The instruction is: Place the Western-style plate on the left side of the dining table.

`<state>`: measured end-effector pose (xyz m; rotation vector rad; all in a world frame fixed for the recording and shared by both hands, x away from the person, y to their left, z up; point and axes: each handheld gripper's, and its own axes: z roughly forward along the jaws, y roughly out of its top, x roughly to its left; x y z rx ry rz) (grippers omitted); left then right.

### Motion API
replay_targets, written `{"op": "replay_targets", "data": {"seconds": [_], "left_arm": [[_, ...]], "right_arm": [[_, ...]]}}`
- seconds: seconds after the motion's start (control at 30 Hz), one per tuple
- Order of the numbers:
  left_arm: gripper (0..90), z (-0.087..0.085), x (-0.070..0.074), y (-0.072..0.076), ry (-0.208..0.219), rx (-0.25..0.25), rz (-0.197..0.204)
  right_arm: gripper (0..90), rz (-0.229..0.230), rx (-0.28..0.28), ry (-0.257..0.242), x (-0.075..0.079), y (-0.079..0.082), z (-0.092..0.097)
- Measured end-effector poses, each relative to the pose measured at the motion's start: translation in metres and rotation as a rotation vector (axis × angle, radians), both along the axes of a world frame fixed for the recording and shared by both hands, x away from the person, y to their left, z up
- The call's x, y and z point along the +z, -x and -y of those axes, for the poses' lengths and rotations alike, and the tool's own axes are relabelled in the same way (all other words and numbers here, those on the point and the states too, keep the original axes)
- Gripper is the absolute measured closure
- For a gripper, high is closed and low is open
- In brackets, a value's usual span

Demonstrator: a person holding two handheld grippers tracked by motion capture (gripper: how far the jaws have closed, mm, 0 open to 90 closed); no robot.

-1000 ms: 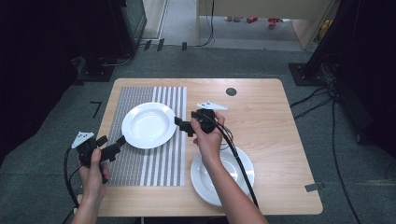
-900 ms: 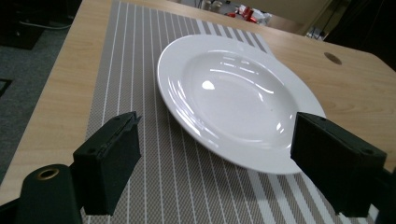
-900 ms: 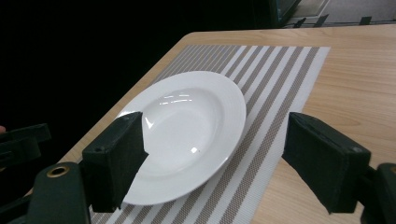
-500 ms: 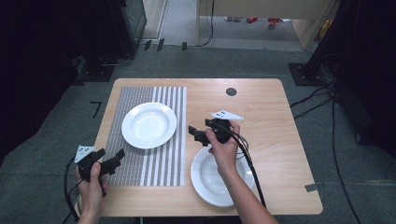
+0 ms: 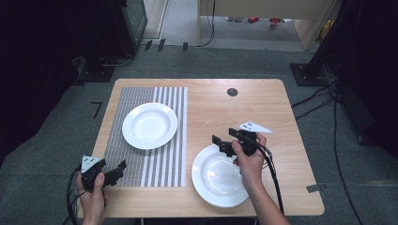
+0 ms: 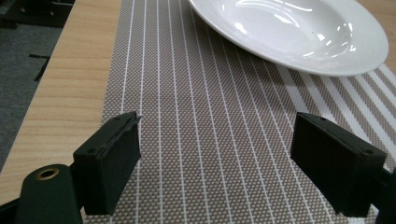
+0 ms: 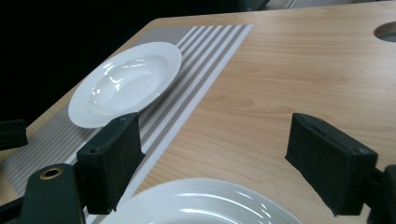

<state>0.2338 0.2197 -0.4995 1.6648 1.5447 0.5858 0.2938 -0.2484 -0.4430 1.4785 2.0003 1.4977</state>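
From the high view, a light wooden desk (image 5: 244, 108) carried a grey mat with white stripes (image 5: 155, 164) on its left part. A round white deep plate (image 5: 149, 125) sat on that mat. A second round white plate (image 5: 220, 176) lay on the bare wood at the near right, well apart from the first one. The right tool (image 5: 221, 143) hung just over the far rim of this second plate, with its jaws wide and nothing between them. The left tool (image 5: 118, 169) was low at the near left corner of the mat, far from both plates, jaws apart and empty too. A small dark round hole (image 5: 232, 92) showed near the far edge of the desk.

In the left gripper view, the two black jaws stood wide over the striped mat (image 6: 201, 121). The plate on the mat (image 6: 299, 32) lay farther ahead, not touched.

In the right gripper view, the jaws were spread wide as well. The rim of the near plate (image 7: 201, 205) sat right below them, and the plate on the mat (image 7: 126, 84) was far off across the wood.

I think one plate was already in its place on the mat. The plate on the bare wood looked like the next thing to pick up, and no tool had gripped it yet.
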Motion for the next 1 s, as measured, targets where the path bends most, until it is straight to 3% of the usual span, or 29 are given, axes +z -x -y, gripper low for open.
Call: {"op": "replay_targets", "data": {"seconds": [0.2, 0.67, 0.83, 1.0], "left_arm": [[15.8, 0.004, -0.003, 0.004, -0.060, -0.018, -0.005], [15.7, 0.015, -0.016, 0.004, -0.120, -0.055, -0.058], [15.5, 0.020, -0.019, 0.005, -0.171, -0.055, -0.058], [14.9, 0.022, -0.019, 0.005, -0.183, -0.057, -0.061]], "right_arm": [[17.9, -0.006, -0.029, 0.005, -0.005, 0.009, 0.020], [17.8, -0.023, -0.106, 0.013, -0.016, 0.031, 0.070], [17.8, -0.027, -0.129, 0.019, -0.020, 0.037, 0.085], [17.8, -0.042, -0.155, 0.026, -0.025, 0.043, 0.098]]}}
